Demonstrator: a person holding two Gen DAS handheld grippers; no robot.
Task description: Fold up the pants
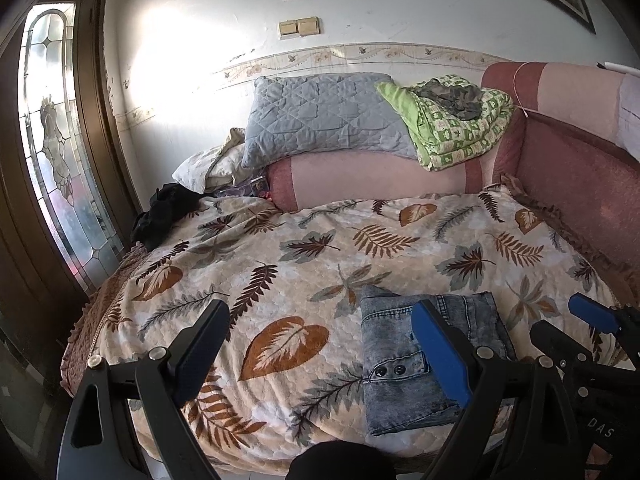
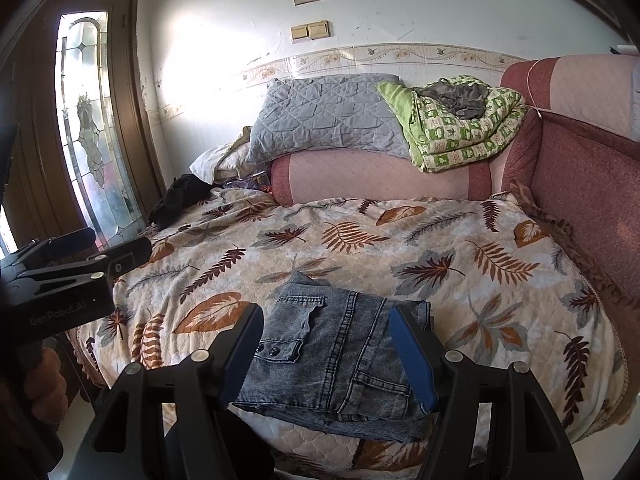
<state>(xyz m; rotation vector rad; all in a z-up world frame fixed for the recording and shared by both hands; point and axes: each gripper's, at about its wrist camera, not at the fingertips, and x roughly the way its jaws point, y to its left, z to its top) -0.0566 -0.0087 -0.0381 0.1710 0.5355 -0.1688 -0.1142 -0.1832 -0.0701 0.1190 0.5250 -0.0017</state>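
Note:
The blue denim pants [image 2: 332,356] lie folded into a compact rectangle on the leaf-print blanket [image 2: 400,248], near the bed's front edge. My right gripper [image 2: 326,312] hovers just in front of them, open, with a finger showing on each side of the bundle and neither pad pressing it. In the left wrist view the folded pants [image 1: 392,344] sit to the right, partly behind the blue finger. My left gripper [image 1: 320,312] stands wide open over bare blanket with nothing between its fingers. Each gripper shows in the other's view: right gripper [image 1: 568,320], left gripper [image 2: 116,244].
A grey quilted pillow [image 2: 328,120] and a green patterned quilt [image 2: 468,132] rest on the pink bolster [image 2: 380,180] at the back. A black garment [image 2: 180,196] lies at the far left corner. A padded red side panel [image 2: 592,184] bounds the right; a glazed wooden door [image 2: 92,128] stands left.

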